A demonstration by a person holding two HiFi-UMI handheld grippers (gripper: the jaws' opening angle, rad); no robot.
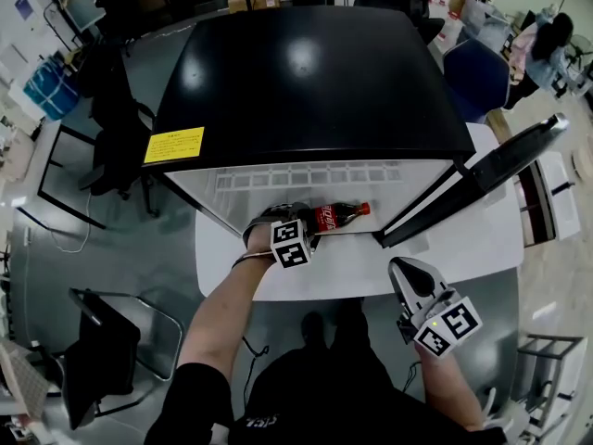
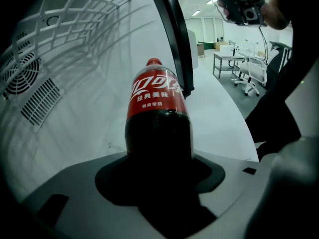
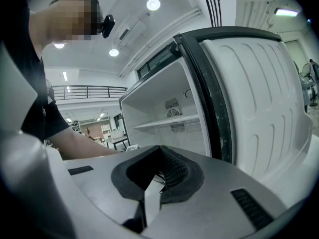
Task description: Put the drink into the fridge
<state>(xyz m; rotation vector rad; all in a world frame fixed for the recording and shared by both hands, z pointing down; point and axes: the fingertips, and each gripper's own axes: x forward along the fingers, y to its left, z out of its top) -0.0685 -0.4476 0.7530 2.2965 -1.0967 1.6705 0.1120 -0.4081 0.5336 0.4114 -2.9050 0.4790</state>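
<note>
Closest to the head camera is the right gripper (image 1: 400, 267), held low over the front edge of the white table (image 1: 463, 248). Its own view shows the jaws drawn together with nothing between them. It points toward the open fridge (image 1: 306, 82), well apart from the drink.

Further forward, the left gripper (image 1: 306, 222) reaches into the fridge's open front. Its jaws are clamped on the lower body of the cola bottle (image 1: 338, 216). The bottle is dark, with a red label and a red cap. In the head view it lies on its side, low in the opening, with the cap pointing toward the door (image 1: 491, 170). That door stands swung out to the right. Whether the bottle touches the fridge floor cannot be told.

Beyond the bottle, the left gripper view shows the white inner wall with a round fan grille (image 2: 20, 76) and a wire shelf (image 2: 84, 4).
</note>
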